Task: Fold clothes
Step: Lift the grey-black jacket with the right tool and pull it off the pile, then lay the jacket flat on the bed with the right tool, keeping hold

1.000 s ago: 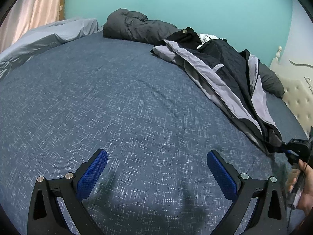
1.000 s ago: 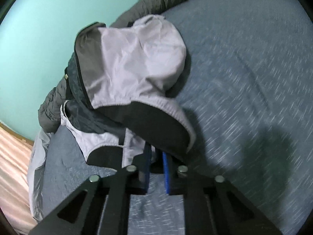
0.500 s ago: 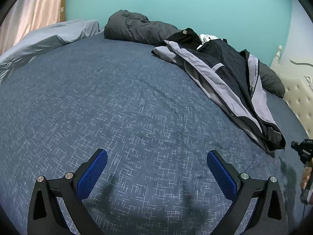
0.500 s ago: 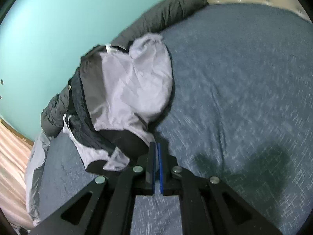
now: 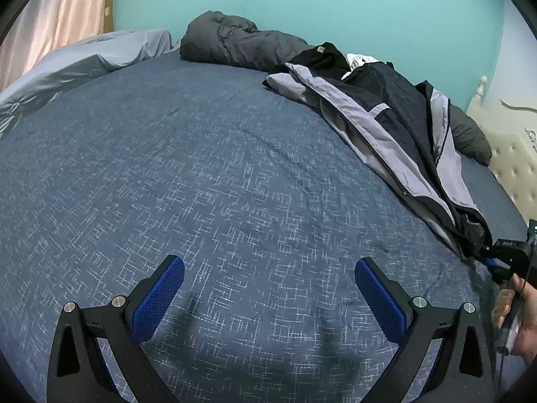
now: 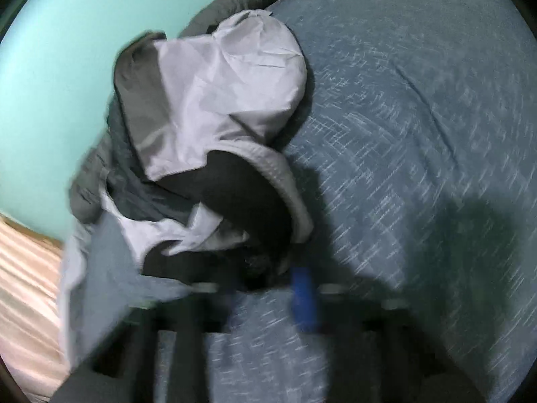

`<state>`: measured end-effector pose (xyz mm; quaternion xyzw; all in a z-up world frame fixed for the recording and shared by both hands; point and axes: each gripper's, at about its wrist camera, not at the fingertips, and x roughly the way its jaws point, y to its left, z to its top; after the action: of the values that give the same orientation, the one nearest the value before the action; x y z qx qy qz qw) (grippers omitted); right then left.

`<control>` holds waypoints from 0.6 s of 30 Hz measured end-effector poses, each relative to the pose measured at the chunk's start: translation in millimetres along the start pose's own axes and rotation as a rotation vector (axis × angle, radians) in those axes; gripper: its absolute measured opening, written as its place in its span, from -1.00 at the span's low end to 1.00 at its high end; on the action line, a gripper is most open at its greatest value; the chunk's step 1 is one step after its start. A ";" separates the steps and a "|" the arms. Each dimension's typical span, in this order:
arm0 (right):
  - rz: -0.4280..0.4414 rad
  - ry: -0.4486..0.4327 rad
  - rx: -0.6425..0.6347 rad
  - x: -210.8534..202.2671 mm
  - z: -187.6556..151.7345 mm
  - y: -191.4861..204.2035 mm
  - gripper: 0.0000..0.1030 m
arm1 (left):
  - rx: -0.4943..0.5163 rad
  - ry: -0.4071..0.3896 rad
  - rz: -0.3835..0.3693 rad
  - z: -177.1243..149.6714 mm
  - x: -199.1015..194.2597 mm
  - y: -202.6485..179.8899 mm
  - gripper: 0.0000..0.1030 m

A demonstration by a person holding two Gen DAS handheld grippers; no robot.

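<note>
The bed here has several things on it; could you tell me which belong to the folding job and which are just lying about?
For the job:
- jacket, black and grey
- right tool, at the jacket's near end
- left tool, open over bare bedspread

Lying about:
- dark quilt by the wall
- grey sheet
- curtain
- headboard

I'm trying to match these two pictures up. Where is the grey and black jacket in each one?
Left wrist view: the jacket lies at upper right, stretched along the bed toward the right edge.
Right wrist view: the jacket fills the upper left centre, its dark hem just ahead of the blurred gripper.
Shared landmark: the turquoise wall behind it.
</note>
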<state>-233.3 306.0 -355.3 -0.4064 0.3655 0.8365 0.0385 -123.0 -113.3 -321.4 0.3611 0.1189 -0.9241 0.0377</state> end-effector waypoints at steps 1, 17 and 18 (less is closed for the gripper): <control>-0.021 -0.008 -0.029 -0.5 2.6 2.8 -0.85 | 0.004 -0.004 0.002 0.7 -0.9 -0.6 1.00; -0.007 -0.331 -0.527 -209.0 96.4 110.5 -0.95 | 0.133 -0.154 -0.034 63.2 -97.0 -59.8 1.00; -0.005 -0.354 -0.554 -229.0 104.4 120.2 -0.95 | 0.140 -0.169 -0.032 69.5 -106.2 -62.9 1.00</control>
<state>-192.1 338.7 -81.4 -0.2507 0.1106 0.9617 -0.0084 -100.4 -71.2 -188.1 0.2815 0.0561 -0.9579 0.0077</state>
